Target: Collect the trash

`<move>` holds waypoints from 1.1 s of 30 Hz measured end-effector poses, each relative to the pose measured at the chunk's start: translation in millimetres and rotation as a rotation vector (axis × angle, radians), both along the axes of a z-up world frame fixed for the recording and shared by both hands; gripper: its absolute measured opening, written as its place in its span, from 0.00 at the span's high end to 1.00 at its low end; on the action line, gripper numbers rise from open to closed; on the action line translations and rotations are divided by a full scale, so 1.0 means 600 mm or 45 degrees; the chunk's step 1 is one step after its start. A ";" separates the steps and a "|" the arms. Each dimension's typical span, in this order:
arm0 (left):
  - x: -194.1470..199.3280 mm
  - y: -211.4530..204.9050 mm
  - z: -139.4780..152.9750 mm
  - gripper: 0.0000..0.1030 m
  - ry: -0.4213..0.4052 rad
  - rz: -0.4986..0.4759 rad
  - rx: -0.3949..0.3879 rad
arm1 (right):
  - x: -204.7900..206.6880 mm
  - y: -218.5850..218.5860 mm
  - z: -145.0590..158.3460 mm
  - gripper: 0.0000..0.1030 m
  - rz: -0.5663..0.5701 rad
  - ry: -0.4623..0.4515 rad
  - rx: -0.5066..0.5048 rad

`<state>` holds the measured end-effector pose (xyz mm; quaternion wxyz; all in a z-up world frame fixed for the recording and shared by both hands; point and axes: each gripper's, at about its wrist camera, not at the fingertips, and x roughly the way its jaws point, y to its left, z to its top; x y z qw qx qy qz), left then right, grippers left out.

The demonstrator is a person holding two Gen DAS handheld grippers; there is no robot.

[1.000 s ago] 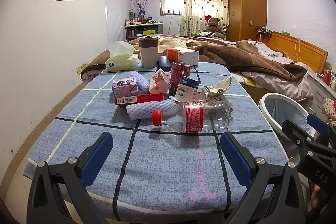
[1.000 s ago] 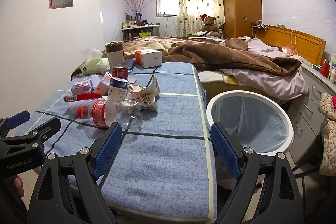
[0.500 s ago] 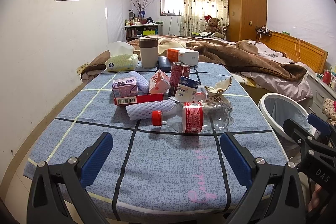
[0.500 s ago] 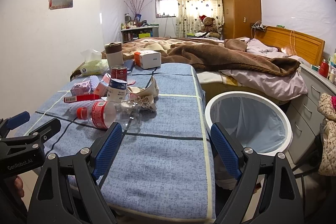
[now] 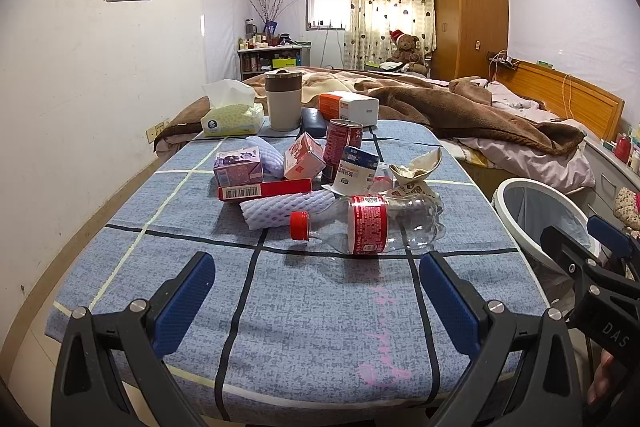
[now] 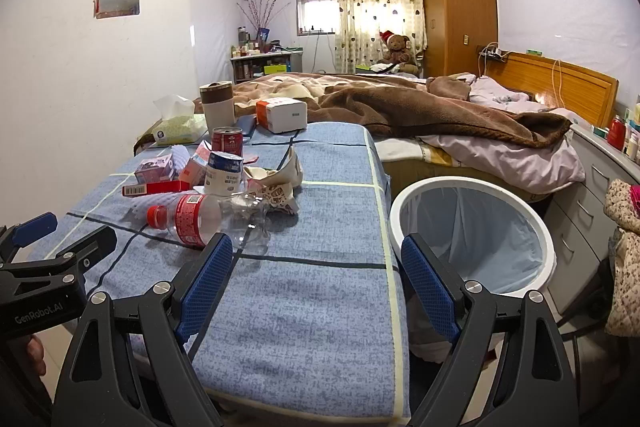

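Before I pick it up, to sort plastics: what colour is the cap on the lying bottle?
Red; the bottle cap shows best in the left wrist view.

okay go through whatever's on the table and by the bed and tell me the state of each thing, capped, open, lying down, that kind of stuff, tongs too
Plastic bottle: lying on its side, red cap on, looks empty.
Red can: upright.
Blue-and-white cup: upright, tilted.
Tumbler: upright, lid on.
Tissue box: open, tissue sticking up.
Trash bin: open, bag-lined, looks empty.
Left tongs: open, holding nothing.
Right tongs: open, holding nothing.
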<state>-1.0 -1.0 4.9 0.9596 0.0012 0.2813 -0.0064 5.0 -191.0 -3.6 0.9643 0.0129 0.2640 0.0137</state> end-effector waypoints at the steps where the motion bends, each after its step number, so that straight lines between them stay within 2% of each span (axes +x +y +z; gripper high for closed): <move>1: 0.000 -0.001 -0.001 0.00 -0.002 0.001 0.001 | -0.001 0.000 -0.001 0.14 0.000 -0.001 0.001; 33: 0.008 0.011 -0.004 0.00 0.014 0.013 -0.016 | 0.000 0.000 -0.003 0.14 0.004 0.002 -0.008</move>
